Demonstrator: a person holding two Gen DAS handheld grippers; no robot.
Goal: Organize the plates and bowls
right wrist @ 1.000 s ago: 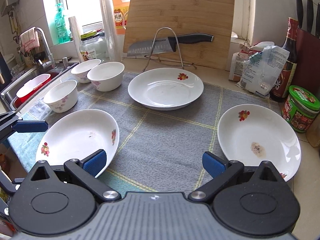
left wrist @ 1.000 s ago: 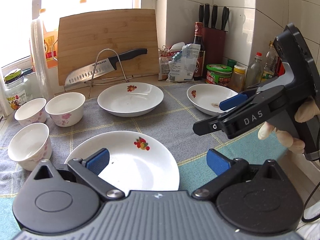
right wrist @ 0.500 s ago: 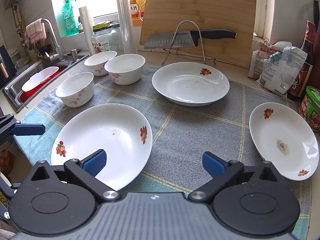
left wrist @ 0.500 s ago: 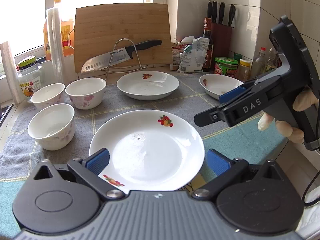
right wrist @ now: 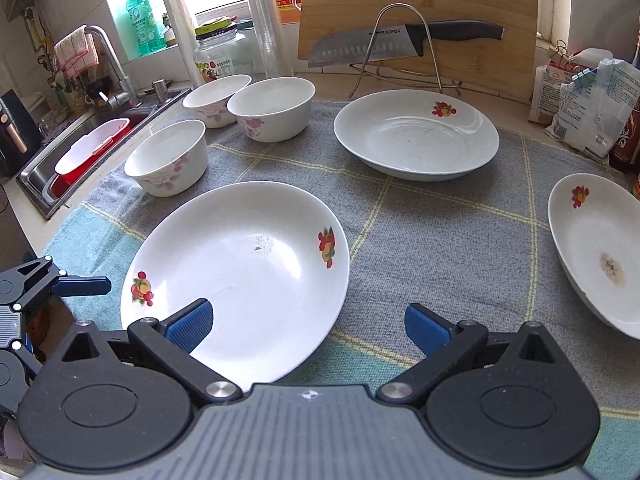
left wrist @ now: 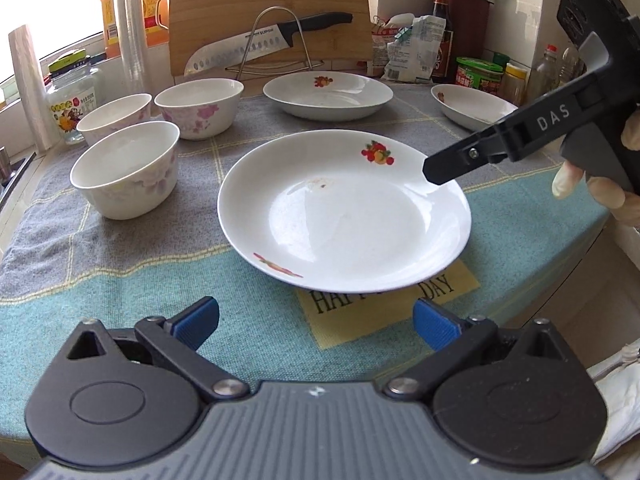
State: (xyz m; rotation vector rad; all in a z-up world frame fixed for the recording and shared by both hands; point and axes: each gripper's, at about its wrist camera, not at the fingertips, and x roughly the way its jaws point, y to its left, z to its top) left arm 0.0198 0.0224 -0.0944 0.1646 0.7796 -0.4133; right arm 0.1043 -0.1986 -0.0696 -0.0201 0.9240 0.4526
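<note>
Three white plates with fruit prints lie on the cloth: a near plate (left wrist: 344, 216) (right wrist: 236, 272), a far plate (left wrist: 328, 94) (right wrist: 416, 140) and a right plate (left wrist: 472, 106) (right wrist: 596, 256). Three white floral bowls (left wrist: 124, 168) (left wrist: 200, 106) (left wrist: 114, 118) stand at the left, also in the right wrist view (right wrist: 166, 156) (right wrist: 272, 108) (right wrist: 216, 98). My left gripper (left wrist: 316, 322) is open and empty, just short of the near plate's front rim. My right gripper (right wrist: 308, 326) is open and empty over that plate's right edge.
A grey and teal cloth (right wrist: 440, 240) covers the counter. A cutting board (right wrist: 420, 20) and a knife on a wire rack (right wrist: 404, 40) stand at the back. A sink (right wrist: 80, 148) is at the left. Packets, jars and bottles (left wrist: 460, 60) crowd the back right.
Both grippers have pulled back and swung left, so the near plate now sits more centred ahead of the left gripper. Both stay open. Nothing on the cloth moved.
</note>
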